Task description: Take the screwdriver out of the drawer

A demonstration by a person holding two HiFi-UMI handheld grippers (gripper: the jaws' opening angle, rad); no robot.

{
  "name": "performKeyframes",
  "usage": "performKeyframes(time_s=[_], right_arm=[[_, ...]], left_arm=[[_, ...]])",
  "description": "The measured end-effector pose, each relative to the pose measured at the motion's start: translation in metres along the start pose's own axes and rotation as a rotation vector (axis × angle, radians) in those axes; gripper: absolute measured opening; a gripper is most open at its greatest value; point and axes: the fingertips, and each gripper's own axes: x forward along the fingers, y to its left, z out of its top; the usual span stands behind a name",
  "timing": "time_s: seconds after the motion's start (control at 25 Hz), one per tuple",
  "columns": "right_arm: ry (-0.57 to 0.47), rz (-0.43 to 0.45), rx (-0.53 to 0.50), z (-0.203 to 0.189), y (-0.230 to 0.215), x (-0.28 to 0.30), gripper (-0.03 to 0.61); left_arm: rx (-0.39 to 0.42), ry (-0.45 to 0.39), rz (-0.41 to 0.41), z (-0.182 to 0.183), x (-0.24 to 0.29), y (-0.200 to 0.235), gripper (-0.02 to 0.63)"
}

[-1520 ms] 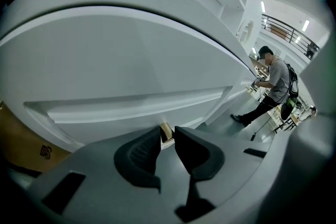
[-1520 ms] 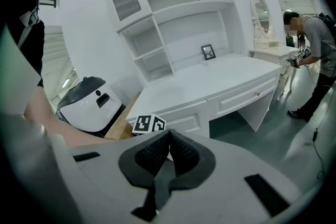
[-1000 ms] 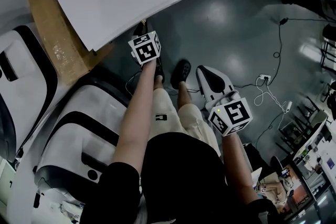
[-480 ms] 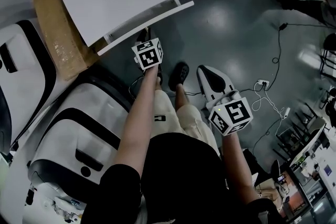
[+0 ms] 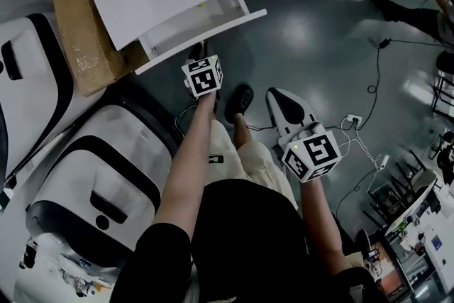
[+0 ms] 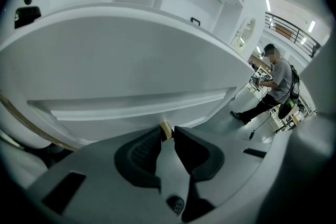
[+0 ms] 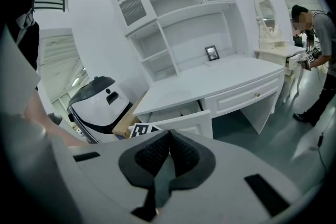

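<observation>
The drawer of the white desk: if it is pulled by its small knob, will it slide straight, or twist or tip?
The drawer looks like rigid painted board, so it should probably not flex. The left gripper pinches only its small brass-coloured knob, so the grip may slip. It stands partly open; pulled much further, it could tip.

Wht drawer (image 5: 203, 40), pt. open

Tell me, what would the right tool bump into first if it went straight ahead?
Probably the open drawer front, just past the right tool; depth is hard to judge.
</observation>
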Motion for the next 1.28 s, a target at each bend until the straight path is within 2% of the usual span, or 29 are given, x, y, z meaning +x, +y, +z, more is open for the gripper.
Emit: performKeyframes(time_s=[0.56, 1.28], right_arm=[[0.035, 0.086, -0.041, -0.018, -0.009, -0.021, 0.018], [0.07, 0.153, -0.101, -0.033, -0.011, -0.044, 0.018]], left_arm=[[-0.007, 0.032, 0.012, -0.051, -0.026, -0.022, 0.093], [-0.048, 0.03, 0.027, -0.088, -0.047, -0.036, 0.091]])
